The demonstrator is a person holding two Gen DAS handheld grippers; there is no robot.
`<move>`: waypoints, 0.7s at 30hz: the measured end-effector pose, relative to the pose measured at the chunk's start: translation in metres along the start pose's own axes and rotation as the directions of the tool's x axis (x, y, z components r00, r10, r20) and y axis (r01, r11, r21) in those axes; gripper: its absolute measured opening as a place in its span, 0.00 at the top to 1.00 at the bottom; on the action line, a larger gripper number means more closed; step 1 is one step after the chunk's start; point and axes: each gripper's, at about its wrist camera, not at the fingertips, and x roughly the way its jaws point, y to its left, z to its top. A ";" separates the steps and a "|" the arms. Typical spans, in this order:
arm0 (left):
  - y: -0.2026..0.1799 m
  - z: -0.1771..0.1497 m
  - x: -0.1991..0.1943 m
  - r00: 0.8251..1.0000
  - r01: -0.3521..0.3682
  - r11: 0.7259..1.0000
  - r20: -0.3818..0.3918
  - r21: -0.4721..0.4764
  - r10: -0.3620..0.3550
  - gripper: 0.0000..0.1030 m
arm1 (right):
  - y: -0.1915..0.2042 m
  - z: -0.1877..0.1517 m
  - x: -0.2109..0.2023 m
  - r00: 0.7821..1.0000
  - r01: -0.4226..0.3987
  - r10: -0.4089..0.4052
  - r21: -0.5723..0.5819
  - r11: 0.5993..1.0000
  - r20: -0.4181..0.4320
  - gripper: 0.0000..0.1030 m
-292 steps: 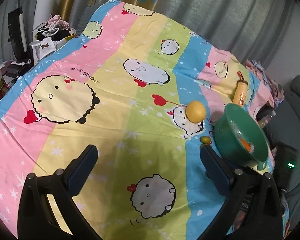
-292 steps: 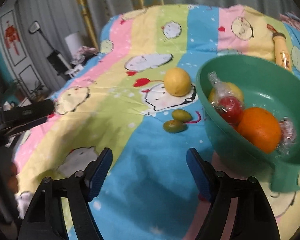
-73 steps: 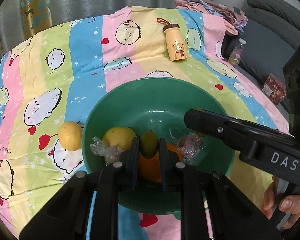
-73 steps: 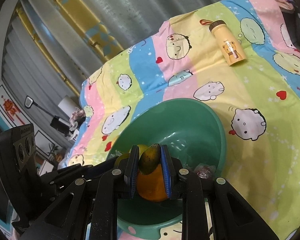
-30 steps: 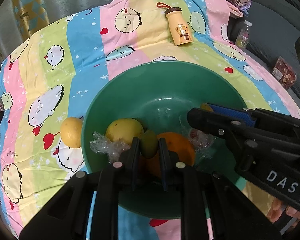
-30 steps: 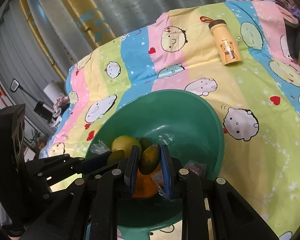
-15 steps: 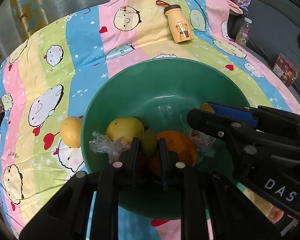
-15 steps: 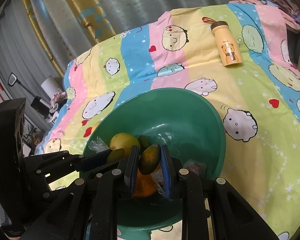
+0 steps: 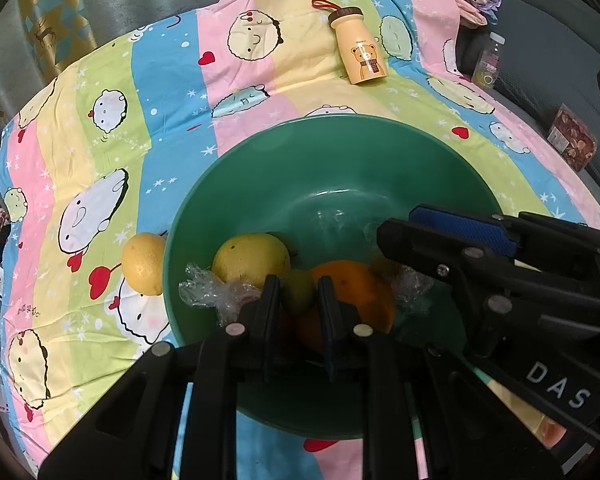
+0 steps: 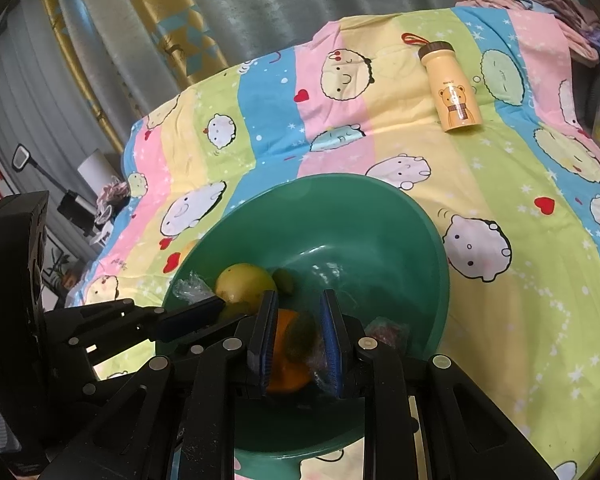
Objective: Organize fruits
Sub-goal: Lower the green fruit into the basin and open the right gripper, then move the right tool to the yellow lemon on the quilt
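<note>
**Item: small green fruit** (image 9: 299,289). It is pinched between the nearly closed jaws of the left gripper (image 9: 298,304), above the fruit pile in the green bowl (image 9: 340,128).

**Item: second green fruit** (image 10: 300,336). It sits low between the narrow-set jaws of the right gripper (image 10: 298,328), above the orange (image 9: 356,288).

**Hazards:**
- Either fruit, once let go, may bounce off the orange or the yellow fruit (image 9: 252,256) and roll.
- The two grippers crowd one bowl and could knock together or tip it.
- The lemon (image 9: 143,262) lies on the cloth touching the bowl's outer wall, so a nudge could send it rolling.

**Obscured:**
- The second green fruit is smeared, so whether the pads press it is not legible.
- The plastic-wrapped items (image 9: 208,292) are unidentifiable.
- The near bowl floor is hidden behind both grippers.
</note>
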 end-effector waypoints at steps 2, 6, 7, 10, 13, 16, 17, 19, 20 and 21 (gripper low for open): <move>0.000 0.000 0.000 1.000 -0.001 1.000 0.000 0.002 0.001 0.81 | -0.002 -0.001 -0.001 1.000 0.002 -0.002 0.000 1.000 -0.001 0.77; 0.001 0.000 -0.001 1.000 -0.001 1.000 0.001 -0.001 0.001 0.80 | -0.002 -0.001 -0.002 1.000 0.011 -0.011 0.005 1.000 0.005 0.77; 0.001 -0.001 -0.001 1.000 -0.001 1.000 0.001 -0.003 0.001 0.80 | -0.004 -0.001 -0.003 1.000 0.009 -0.009 0.009 1.000 0.008 0.77; 0.002 -0.001 -0.002 1.000 -0.001 1.000 0.005 -0.010 0.001 0.74 | -0.005 -0.001 -0.007 1.000 0.016 -0.016 0.019 1.000 0.019 0.74; 0.002 -0.001 -0.005 1.000 0.003 1.000 0.013 -0.020 -0.003 0.59 | -0.007 0.002 -0.011 0.999 0.016 -0.017 0.036 0.999 0.033 0.63; 0.001 0.000 -0.007 1.000 0.012 1.000 0.021 -0.027 -0.012 0.54 | -0.009 0.004 -0.016 0.999 0.000 -0.003 0.058 0.998 0.052 0.49; 0.000 0.000 -0.008 1.000 0.012 1.000 0.024 -0.028 -0.012 0.53 | -0.011 0.005 -0.018 0.998 -0.008 0.003 0.070 0.998 0.061 0.46; -0.001 0.000 -0.011 0.999 0.012 0.999 0.032 -0.029 -0.011 0.44 | -0.013 0.006 -0.022 0.997 -0.011 0.005 0.082 0.997 0.075 0.45; -0.001 0.000 -0.012 0.999 0.012 0.999 0.035 -0.032 -0.010 0.40 | -0.015 0.007 -0.025 0.997 -0.015 0.007 0.091 0.996 0.083 0.45; -0.001 0.000 -0.013 0.999 0.013 0.999 0.039 -0.036 -0.012 0.36 | -0.017 0.007 -0.027 0.996 -0.020 0.010 0.100 0.995 0.091 0.43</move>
